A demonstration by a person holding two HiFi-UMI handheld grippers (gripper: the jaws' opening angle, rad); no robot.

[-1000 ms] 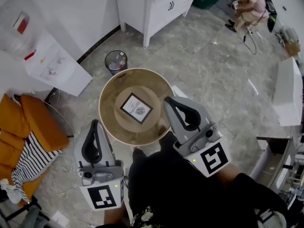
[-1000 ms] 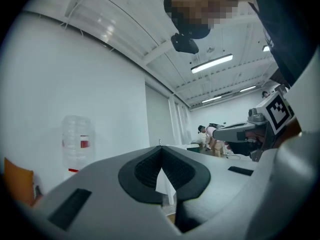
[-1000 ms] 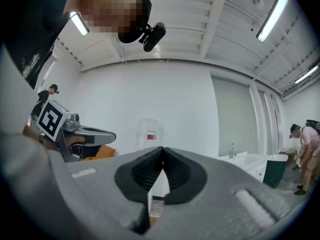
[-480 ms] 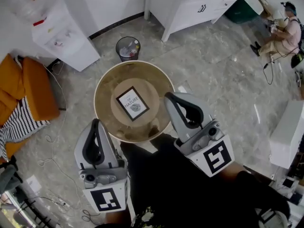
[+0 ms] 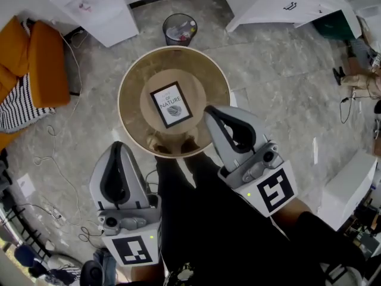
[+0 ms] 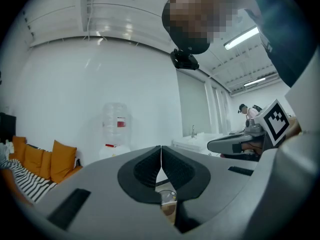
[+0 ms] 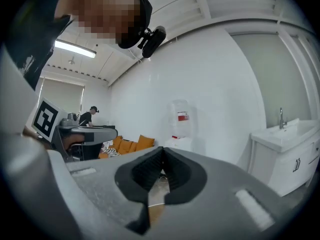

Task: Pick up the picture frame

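A black-edged picture frame lies flat and face up at the middle of a round brown table, its white mount bearing a leaf print and the word "NATURE", seen from the head camera of a person standing at the table's near edge. The person holds a left gripper and a right gripper, both aimed toward the table and both with jaws pressed together on nothing. Each gripper's own camera shows its dark pads meeting at the tip with no object between them. The left gripper hangs over the floor just short of the table's rim, while the tip of the right gripper overlaps the rim on the frame's right side. Neither touches the frame. The person's dark trousers fill the space between the two tools. Beyond the table stand a mesh waste bin, a white water dispenser against the wall and a white cabinet. An orange sofa with a striped throw sits to the left, and loose cables trail across the grey marbled floor. A second person is visible far off in the right gripper view.
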